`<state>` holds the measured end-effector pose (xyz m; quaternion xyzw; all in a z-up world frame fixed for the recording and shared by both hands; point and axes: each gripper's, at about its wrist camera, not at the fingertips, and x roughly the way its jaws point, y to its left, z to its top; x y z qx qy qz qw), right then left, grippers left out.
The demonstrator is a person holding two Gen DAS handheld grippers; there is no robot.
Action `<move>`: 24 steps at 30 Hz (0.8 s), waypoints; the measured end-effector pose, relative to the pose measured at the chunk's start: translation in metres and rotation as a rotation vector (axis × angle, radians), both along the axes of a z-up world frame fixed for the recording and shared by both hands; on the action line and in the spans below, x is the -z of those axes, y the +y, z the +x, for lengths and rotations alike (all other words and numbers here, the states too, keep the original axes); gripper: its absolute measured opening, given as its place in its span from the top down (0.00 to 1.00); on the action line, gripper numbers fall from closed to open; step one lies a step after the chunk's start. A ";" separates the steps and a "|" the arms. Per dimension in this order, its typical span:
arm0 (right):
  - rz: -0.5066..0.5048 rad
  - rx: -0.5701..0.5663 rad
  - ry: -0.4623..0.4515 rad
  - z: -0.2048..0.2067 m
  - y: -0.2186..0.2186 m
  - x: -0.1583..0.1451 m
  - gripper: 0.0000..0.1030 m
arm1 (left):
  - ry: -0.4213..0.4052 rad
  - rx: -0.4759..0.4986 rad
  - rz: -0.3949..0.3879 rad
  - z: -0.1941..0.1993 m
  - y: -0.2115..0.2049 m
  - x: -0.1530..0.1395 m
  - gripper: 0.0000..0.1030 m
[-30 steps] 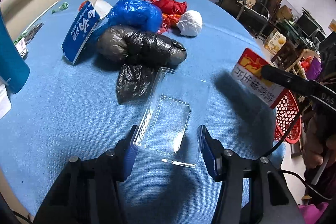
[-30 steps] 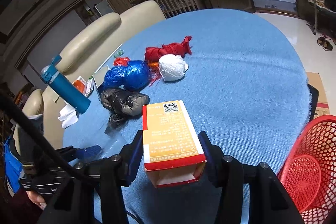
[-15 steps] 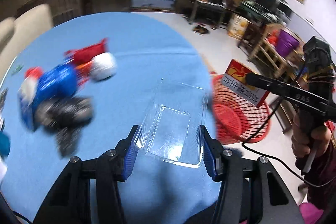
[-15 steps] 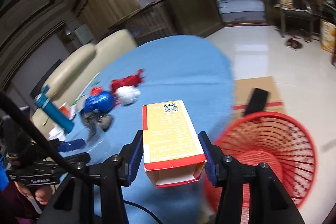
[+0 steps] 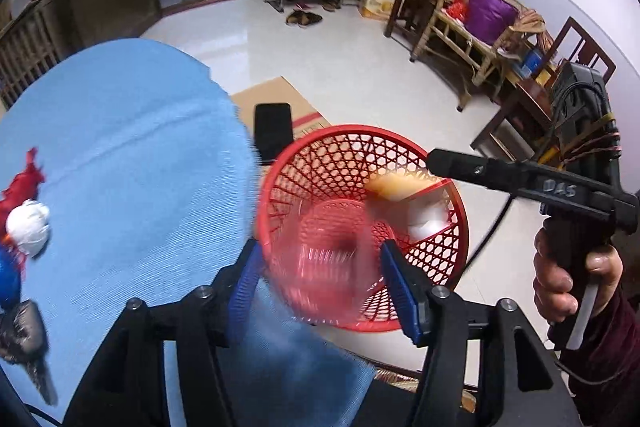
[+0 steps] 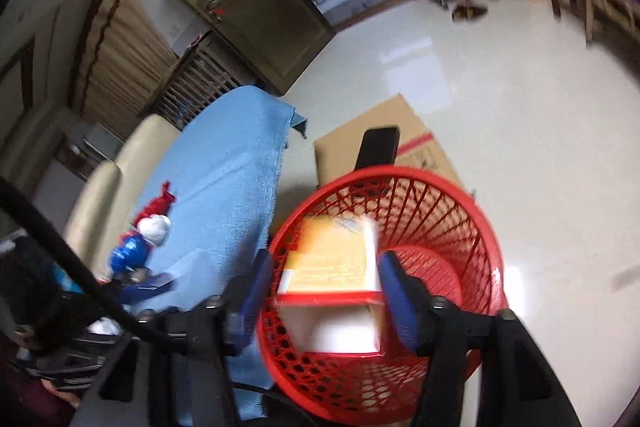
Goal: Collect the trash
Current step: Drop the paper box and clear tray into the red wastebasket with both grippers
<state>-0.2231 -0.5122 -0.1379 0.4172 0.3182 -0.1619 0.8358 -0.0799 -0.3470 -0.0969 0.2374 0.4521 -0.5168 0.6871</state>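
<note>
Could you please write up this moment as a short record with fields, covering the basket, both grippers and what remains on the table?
Basket: red mesh basket on the floor beside the blue-clothed table.
Right gripper: over the basket, jaws opening; orange and white carton between the fingers, blurred, over the basket's mouth.
Left gripper: over the basket, jaws opening; clear plastic tray a blur between the fingers.
Left on table: white bundle, red bag, blue bag, dark bag.

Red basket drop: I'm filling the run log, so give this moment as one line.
phase: release | left gripper: opening, clear tray between jaws | right gripper: opening, carton dropping | both over red basket
</note>
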 end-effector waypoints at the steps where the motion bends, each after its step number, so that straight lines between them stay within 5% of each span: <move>1: 0.008 0.014 -0.006 -0.002 -0.003 0.002 0.32 | -0.002 -0.003 0.005 0.000 -0.002 0.001 0.37; 12: -0.061 0.011 -0.018 0.006 0.009 -0.012 0.32 | -0.046 -0.116 -0.017 0.018 0.058 -0.013 0.37; 24: -0.151 -0.248 -0.033 0.105 0.094 -0.051 0.32 | -0.196 -0.515 -0.064 0.084 0.224 -0.039 0.32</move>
